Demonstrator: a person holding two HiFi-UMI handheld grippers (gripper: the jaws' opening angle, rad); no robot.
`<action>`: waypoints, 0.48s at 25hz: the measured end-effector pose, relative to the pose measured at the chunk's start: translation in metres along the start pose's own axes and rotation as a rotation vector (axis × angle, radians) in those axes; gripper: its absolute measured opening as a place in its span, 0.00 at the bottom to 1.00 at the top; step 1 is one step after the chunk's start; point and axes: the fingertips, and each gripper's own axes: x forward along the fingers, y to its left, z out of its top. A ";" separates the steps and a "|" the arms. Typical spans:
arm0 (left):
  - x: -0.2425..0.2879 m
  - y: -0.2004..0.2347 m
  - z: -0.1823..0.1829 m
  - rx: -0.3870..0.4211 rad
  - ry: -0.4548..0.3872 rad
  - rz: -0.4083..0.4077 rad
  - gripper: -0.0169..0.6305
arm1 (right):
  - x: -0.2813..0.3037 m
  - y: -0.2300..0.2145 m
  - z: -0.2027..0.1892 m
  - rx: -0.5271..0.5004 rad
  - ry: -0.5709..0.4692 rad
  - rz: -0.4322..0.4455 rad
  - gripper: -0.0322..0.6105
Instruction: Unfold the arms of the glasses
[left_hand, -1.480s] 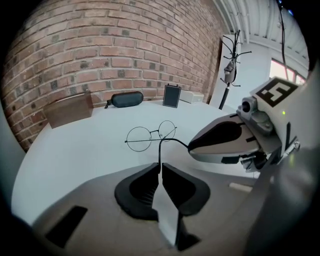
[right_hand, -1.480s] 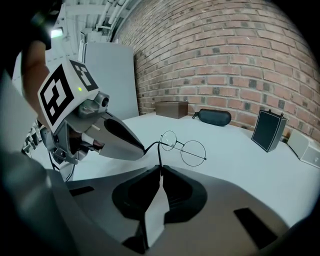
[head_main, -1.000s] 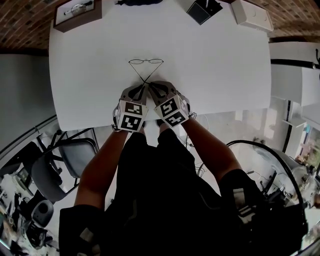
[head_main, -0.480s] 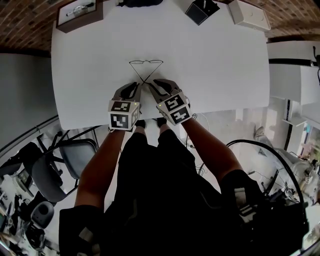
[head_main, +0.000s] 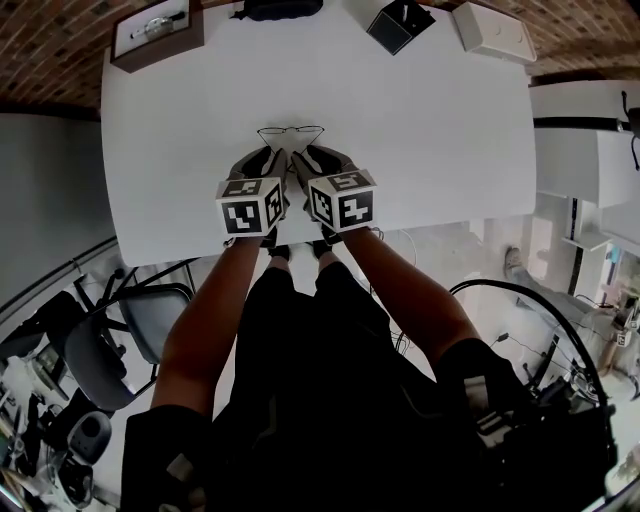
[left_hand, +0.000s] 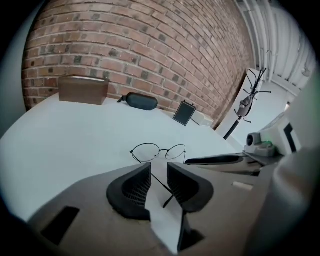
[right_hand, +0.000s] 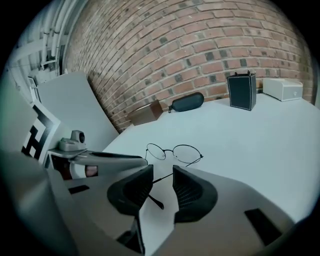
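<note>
An office-like workroom: a large white table pushed up against a bare brick wall, with a wheeled office chair beside it

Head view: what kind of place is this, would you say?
Probably an office or lab workroom: a plain white table set against a brick wall, with an office chair beside it.

One glasses, one dark case, three boxes seemingly, two grippers.
</note>
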 end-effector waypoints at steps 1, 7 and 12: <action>0.003 0.001 -0.003 0.001 0.018 0.007 0.17 | 0.002 -0.001 -0.001 0.003 0.011 -0.005 0.19; 0.007 0.006 -0.007 0.051 0.069 0.024 0.17 | 0.006 -0.010 0.000 -0.009 0.029 -0.046 0.19; 0.003 0.014 -0.011 0.046 0.089 0.016 0.17 | 0.005 -0.013 -0.003 -0.024 0.053 -0.042 0.19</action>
